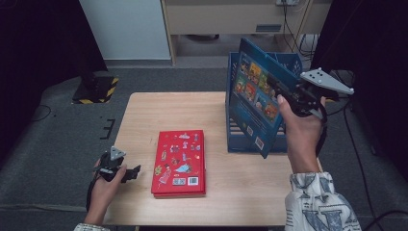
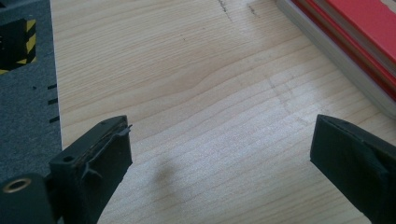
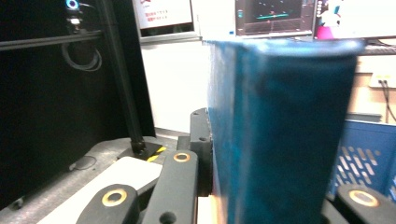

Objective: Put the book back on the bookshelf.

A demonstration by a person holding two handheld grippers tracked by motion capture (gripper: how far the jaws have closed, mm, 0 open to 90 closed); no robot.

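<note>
Pinching the blue book (image 1: 255,91), the right gripper (image 1: 284,94) hangs above the table (image 1: 144,115); left gripper (image 2: 219,154) spread.

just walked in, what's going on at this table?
A person is working with a gripper in each hand. The right gripper is shut on a blue book, held tilted in the air over the blue file rack at the table's right side. The book is not in the rack yet. The left gripper rests open near the table's left front edge, holding nothing. A red book lies flat mid-table.
</note>
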